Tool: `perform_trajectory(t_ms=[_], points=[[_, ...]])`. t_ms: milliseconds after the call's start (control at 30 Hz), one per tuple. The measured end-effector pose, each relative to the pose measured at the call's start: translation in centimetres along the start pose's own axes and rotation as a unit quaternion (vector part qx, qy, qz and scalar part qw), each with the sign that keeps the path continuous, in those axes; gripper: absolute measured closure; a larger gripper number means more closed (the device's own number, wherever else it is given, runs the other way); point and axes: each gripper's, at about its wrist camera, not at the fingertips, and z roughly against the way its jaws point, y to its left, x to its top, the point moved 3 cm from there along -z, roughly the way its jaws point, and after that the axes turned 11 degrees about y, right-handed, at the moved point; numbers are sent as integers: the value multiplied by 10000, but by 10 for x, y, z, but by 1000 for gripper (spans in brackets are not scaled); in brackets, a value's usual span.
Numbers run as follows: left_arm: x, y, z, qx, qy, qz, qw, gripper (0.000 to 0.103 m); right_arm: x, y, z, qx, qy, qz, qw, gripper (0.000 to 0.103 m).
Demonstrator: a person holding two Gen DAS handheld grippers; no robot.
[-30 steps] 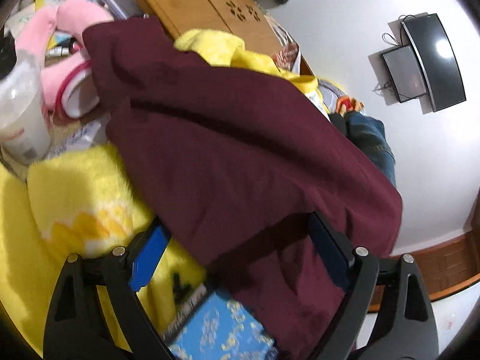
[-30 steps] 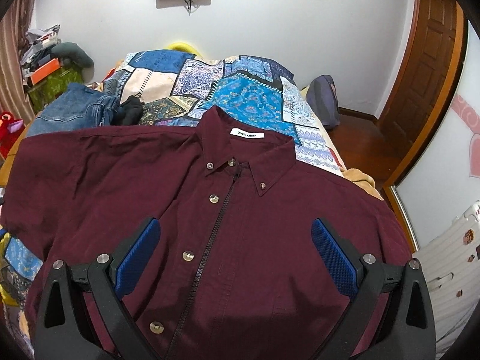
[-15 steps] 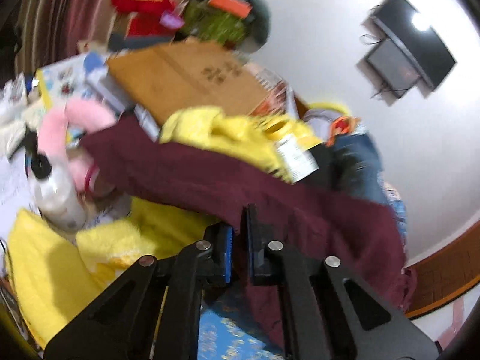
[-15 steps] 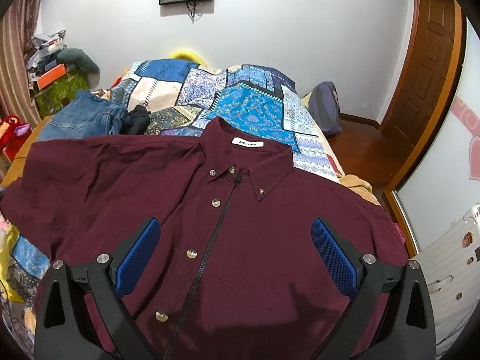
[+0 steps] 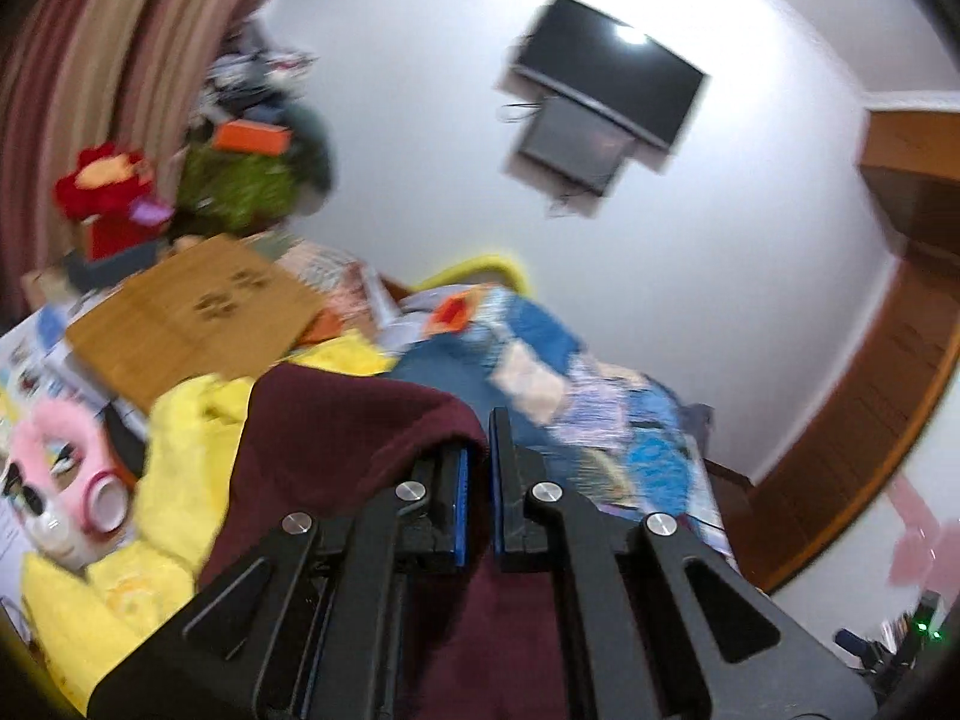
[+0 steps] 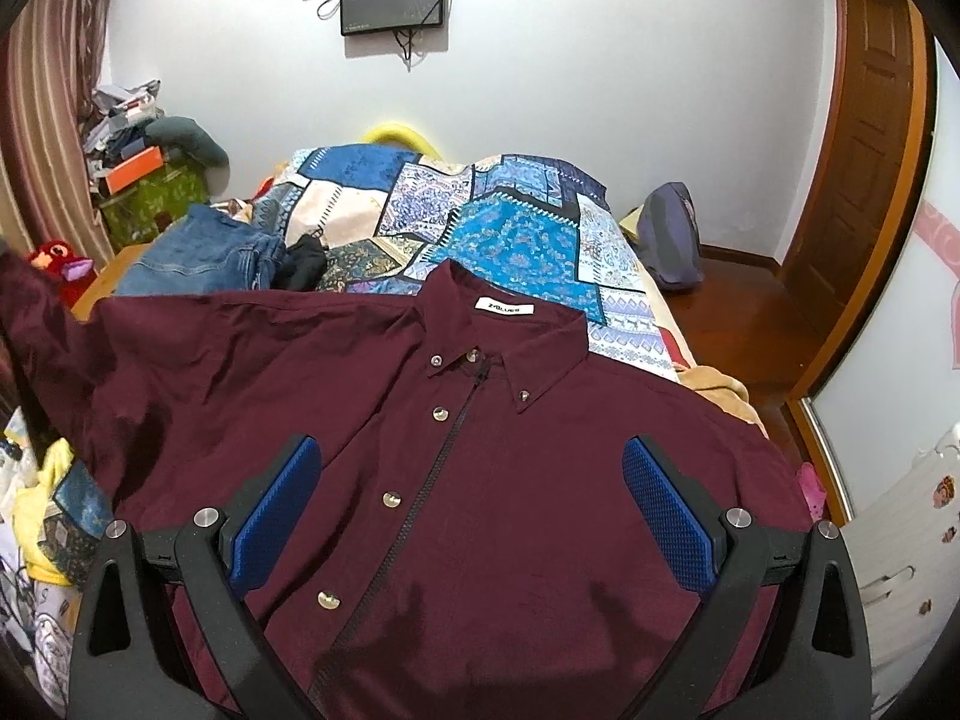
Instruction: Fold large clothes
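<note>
My left tongs (image 5: 477,450) pinch the maroon shirt's (image 6: 480,450) sleeve (image 5: 336,438), lifted at the left. My right tongs (image 6: 474,510) hang spread above the shirt front, which lies buttoned, collar far, on the patchwork bedspread (image 6: 480,204) near the jeans (image 6: 204,258).

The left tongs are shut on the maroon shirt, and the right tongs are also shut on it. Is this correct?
Not entirely. The left tongs are shut on the maroon shirt, but the right tongs are open above it, gripping nothing, as the right wrist view shows.
</note>
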Motion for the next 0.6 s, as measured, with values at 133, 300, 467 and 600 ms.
perform_trajectory(t_ms=[133,300,467,600], points=[[-6,-65,-8,-400,123,-545,9976,99,-3,-11,1,121,-46,-109,9999,3],[-32,-140,-35,-668,529,-1238,9886,99,-8,-26,3,174,-64,-263,9995,3],[-78,-202,-70,-854,1118,-1853,9725,99,-14,-43,3,184,-25,-418,9990,3],[-119,-230,-99,-1049,1802,-2183,9534,99,-17,-54,2,168,3,-531,9984,3]])
